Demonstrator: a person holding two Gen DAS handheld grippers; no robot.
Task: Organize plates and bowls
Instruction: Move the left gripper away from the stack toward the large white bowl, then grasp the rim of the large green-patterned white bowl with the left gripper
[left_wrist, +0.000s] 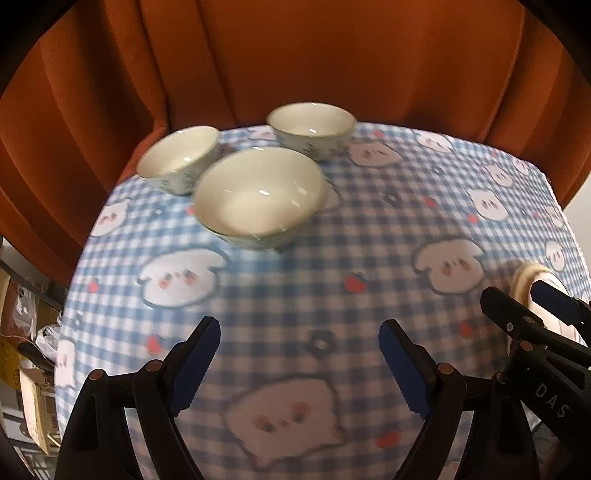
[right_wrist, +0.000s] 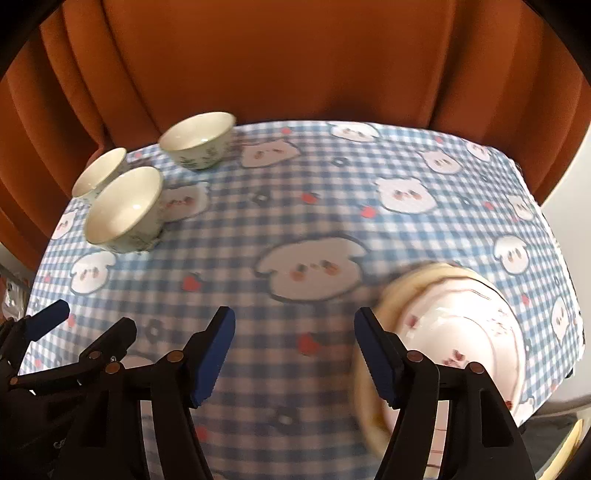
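Note:
Three white bowls with leaf patterns stand at the table's far left: a near bowl (left_wrist: 258, 195) (right_wrist: 123, 208), a left bowl (left_wrist: 179, 157) (right_wrist: 99, 172) and a far bowl (left_wrist: 312, 127) (right_wrist: 197, 144). A stack of plates (right_wrist: 461, 332), a white flowered one on a cream one, lies at the near right; its edge shows in the left wrist view (left_wrist: 524, 280). My left gripper (left_wrist: 299, 354) is open and empty, short of the near bowl. My right gripper (right_wrist: 295, 350) is open and empty, its right finger (right_wrist: 376, 354) over the plates' left rim.
The table wears a blue checked cloth (right_wrist: 295, 206) with white cartoon faces. An orange curtain (right_wrist: 277, 66) hangs right behind it. Boxes and clutter (left_wrist: 29, 350) sit past the left table edge. Each gripper shows at the side of the other's view.

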